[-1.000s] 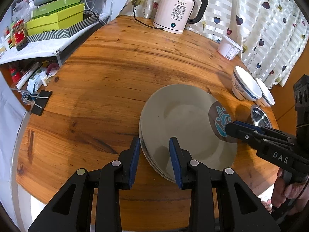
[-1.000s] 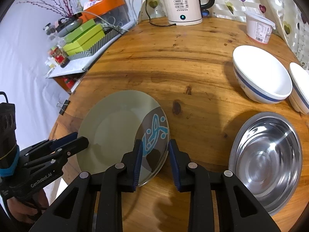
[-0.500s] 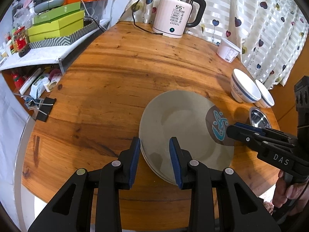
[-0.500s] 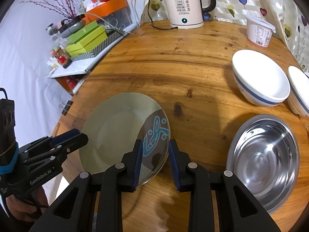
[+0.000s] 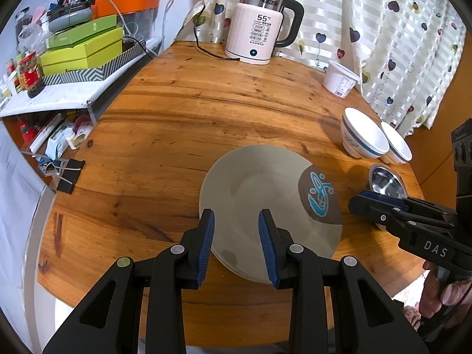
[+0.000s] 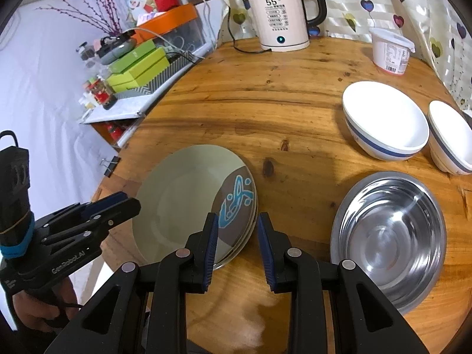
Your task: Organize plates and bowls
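Step in hand: the plates look already gathered; the grey plate stack [image 5: 265,206] lies flat on the counter [image 5: 177,124] with both tongs held above it and gripping nothing, so judging by the layout the bowls come next.
Left tongs [image 5: 236,236]: released, jaws apart, empty, hovering over the near rim of the stack.
Right tongs [image 6: 237,239]: released, jaws apart, empty, above the stack's patterned edge, with bare counter under the right jaw.
Plates: at least two rims show at the stack's edge; the top one carries a brown patch with a blue motif.
Steel bowl [image 6: 389,236]: just right of the right tongs, upright, alone, apart from the stack.
White bowls: the larger blue-banded bowl [image 6: 386,121] and the smaller white bowl [image 6: 451,135] sit ahead and right of the right tongs, side by side, possibly touching.
Next move calls for: probably the right tongs swinging right to pinch a bowl rim and nest it; thin, slippery rims need a firm, square bite.
Bystanders: kettle [image 6: 283,14] and plastic tub [image 6: 389,50] far ahead, well apart.
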Demonstrator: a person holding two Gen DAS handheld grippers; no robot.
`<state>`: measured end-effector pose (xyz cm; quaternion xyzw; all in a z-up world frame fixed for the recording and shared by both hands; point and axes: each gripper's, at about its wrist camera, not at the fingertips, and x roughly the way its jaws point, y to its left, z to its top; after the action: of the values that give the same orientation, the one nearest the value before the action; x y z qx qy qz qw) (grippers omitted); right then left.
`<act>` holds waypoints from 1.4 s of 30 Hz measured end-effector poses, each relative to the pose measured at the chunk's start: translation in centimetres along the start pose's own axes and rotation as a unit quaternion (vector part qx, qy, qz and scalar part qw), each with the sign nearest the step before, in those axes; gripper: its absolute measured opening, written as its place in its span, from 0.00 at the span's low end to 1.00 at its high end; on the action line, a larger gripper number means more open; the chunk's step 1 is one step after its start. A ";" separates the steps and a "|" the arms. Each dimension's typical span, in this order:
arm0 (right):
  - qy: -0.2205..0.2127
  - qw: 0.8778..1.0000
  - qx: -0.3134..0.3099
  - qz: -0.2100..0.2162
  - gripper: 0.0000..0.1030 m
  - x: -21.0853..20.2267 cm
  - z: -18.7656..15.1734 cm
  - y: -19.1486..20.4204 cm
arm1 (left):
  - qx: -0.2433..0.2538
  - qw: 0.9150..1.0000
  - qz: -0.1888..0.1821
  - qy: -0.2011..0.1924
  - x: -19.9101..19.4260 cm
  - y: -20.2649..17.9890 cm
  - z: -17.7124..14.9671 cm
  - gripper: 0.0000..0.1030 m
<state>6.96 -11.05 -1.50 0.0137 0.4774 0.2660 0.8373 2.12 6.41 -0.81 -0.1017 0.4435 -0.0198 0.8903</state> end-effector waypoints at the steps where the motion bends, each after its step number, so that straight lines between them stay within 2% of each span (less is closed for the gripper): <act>1: -0.001 1.000 -0.002 0.002 0.27 -0.1 0.0 0.1 | 0.001 1.000 0.000 0.000 -0.1 -0.1 0.0 0.31; 5: -0.003 1.000 -0.012 0.009 0.30 -0.5 -0.2 0.3 | 0.004 1.000 -0.002 -0.001 -0.2 -0.5 0.0 0.31; 12: -0.016 0.999 -0.030 0.016 0.44 -1.2 -0.5 0.4 | 0.013 1.000 -0.006 0.000 -0.1 -1.6 0.1 0.31; 21: -0.027 0.999 -0.018 0.027 0.44 -2.4 -1.0 -1.1 | 0.025 1.000 -0.013 0.004 0.1 -3.0 0.4 0.31; 42: -0.062 0.996 0.067 -0.015 0.44 -6.9 -2.1 -8.9 | 0.089 0.995 -0.052 0.014 1.7 -9.8 2.4 0.31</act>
<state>6.38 -22.35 0.36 0.0789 0.4416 0.2191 0.8664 5.59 -2.98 1.17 -0.0449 0.4464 -0.1069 0.8873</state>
